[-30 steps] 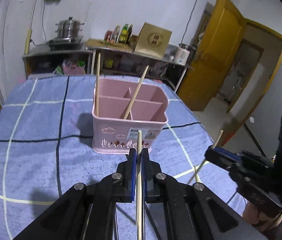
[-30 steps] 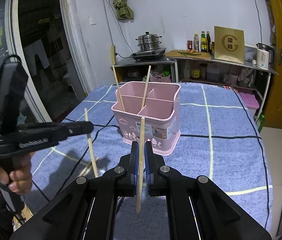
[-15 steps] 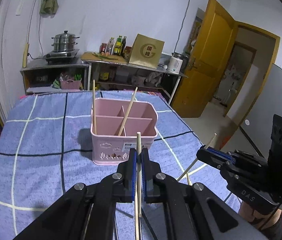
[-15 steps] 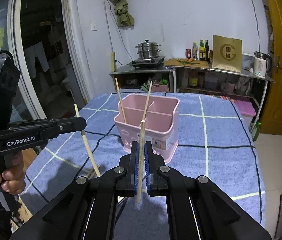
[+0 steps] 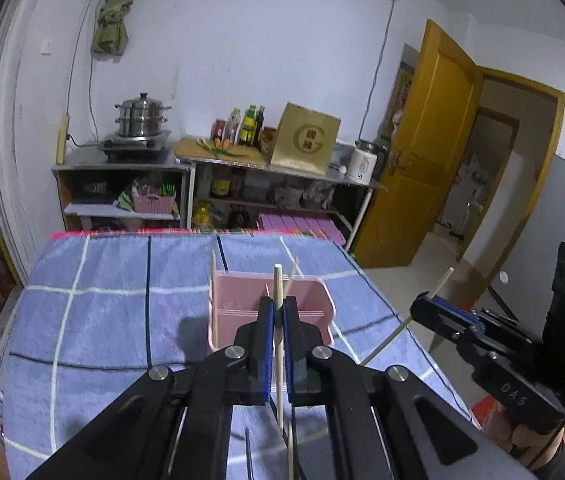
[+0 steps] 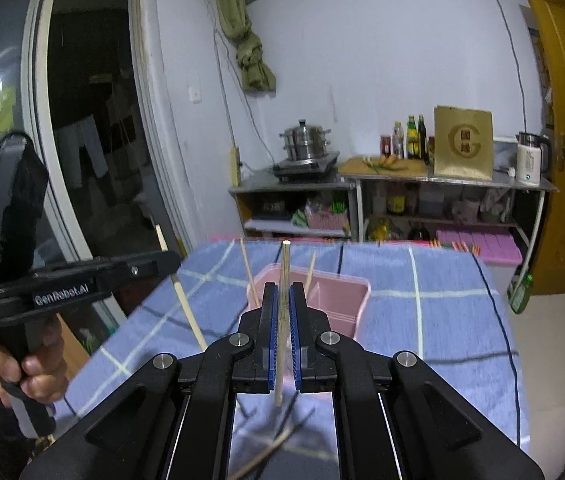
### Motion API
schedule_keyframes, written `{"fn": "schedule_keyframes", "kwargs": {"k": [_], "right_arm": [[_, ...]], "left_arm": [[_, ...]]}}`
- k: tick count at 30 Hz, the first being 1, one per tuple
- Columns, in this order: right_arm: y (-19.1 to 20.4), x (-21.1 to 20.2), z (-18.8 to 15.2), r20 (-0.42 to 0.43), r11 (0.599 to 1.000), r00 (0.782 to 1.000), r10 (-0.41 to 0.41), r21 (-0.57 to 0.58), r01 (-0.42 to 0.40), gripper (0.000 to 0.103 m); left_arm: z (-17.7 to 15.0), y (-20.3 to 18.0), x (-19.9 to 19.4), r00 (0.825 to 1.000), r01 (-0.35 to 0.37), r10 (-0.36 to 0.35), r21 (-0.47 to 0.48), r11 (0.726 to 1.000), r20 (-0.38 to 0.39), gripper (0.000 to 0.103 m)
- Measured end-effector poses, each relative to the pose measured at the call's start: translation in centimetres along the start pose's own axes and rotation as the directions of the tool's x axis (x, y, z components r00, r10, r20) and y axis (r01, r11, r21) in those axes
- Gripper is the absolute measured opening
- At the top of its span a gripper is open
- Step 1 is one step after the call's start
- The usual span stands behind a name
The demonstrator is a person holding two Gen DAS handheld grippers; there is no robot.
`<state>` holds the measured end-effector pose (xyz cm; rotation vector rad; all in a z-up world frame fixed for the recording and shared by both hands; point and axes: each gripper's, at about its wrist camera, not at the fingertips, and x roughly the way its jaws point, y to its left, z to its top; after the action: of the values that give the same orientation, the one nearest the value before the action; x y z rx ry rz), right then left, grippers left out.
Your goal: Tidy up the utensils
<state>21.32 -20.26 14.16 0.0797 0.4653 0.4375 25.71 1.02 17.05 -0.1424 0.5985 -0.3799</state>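
Two chopsticks were already seen standing in the pink utensil holder [image 5: 314, 312], leaning against its dividers, so part of the sorting was judged done. One further chopstick [image 5: 278, 320] was pinched upright in the left gripper [image 5: 278, 312], whose fingers were closed tight on it, with the stick's top showing above the holder's rim and its lower end hanging below the fingers. Another chopstick [image 6: 282, 320] was clamped the same way in the right gripper [image 6: 281, 312], the fingers nearly shut around the thin shaft. Both sticks were held above the cloth, short of the holder, and neither had yet been lowered into a compartment; that drop-in was judged to be what remained for these two. More loose sticks [image 6: 266, 452] were glimpsed lying on the cloth beneath the right gripper, blurred, so further pieces appeared to be left; how many could not be told.

The holder was placed near the middle of a worktop [image 5: 94, 320] covered by a blue cloth crossed with pale and dark lines. Beyond it, metal shelving [image 5: 122, 168] was set along a white wall, loaded with a steel steamer pot [image 5: 140, 116], bottles, a gold box [image 5: 306, 140] and a white kettle [image 6: 530, 158]. A yellow door [image 5: 422, 152] was seen standing open to the right, and a dark doorway to the left.
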Motion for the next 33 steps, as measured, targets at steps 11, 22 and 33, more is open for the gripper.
{"fn": "schedule_keyframes", "kwargs": {"k": [11,22,33], "right_arm": [[-0.4,3.6,4.1,0.083,0.999,0.997,0.002,0.044,-0.006,0.006],[-1.4,8.9,1.7,-0.006,0.998,1.000,0.009,0.060,-0.009,0.006],[-2.5,11.0,-0.5,-0.090,0.996,0.996,0.023,0.084,-0.015,0.006]], "left_arm": [[4.6,2.9,2.3,0.996,-0.028,0.032,-0.043,0.999,0.088,0.004],[3.7,4.6,7.2,0.997,-0.043,0.046,-0.041,0.998,0.070,0.004],[0.9,5.4,10.7,0.998,-0.067,0.067,-0.021,0.998,-0.004,0.004]]}}
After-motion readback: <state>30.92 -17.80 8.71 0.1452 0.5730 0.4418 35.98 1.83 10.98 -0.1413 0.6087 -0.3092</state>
